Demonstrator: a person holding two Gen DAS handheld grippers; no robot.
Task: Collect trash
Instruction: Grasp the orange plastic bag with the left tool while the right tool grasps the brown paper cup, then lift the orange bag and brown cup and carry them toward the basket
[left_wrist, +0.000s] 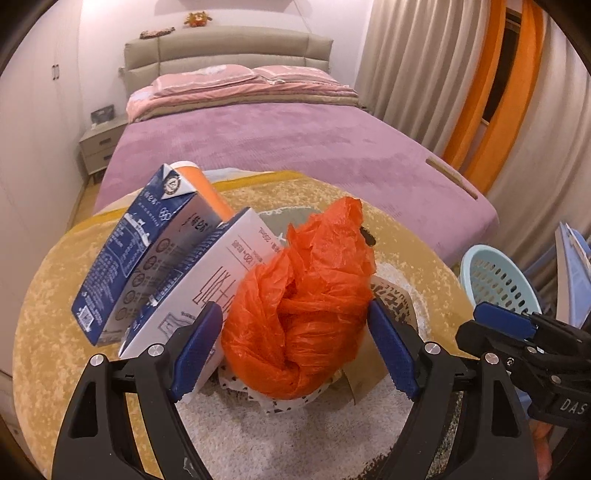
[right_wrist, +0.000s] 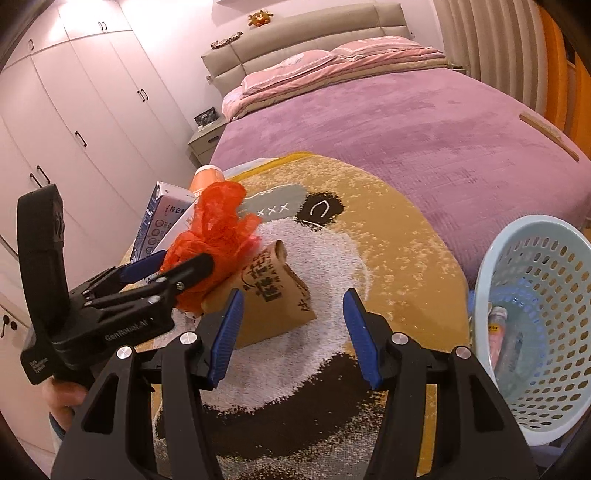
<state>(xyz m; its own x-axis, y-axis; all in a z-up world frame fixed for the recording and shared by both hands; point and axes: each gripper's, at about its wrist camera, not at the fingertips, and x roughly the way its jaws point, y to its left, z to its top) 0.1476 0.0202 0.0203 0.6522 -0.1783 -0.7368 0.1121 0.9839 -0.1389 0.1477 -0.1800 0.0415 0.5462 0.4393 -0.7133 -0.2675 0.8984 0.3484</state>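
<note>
A crumpled orange plastic bag (left_wrist: 306, 306) lies on the round rug (left_wrist: 55, 295) between the fingers of my left gripper (left_wrist: 295, 343). The jaws are wide and stand on either side of the bag; I cannot tell if the pads touch it. Left of it lean a blue milk carton (left_wrist: 129, 254) and a white carton (left_wrist: 207, 291), with an orange cup (left_wrist: 207, 188) behind. A brown paper bag (right_wrist: 273, 302) lies beside the orange bag (right_wrist: 218, 232). My right gripper (right_wrist: 291, 332) is open and empty, just in front of the paper bag. The left gripper (right_wrist: 170, 266) shows in the right wrist view.
A light blue perforated basket (right_wrist: 532, 317) stands at the rug's right edge with a bottle inside; it also shows in the left wrist view (left_wrist: 495, 280). A bed with a purple cover (left_wrist: 280, 144) lies behind the rug. White wardrobes (right_wrist: 74, 129) line the left wall.
</note>
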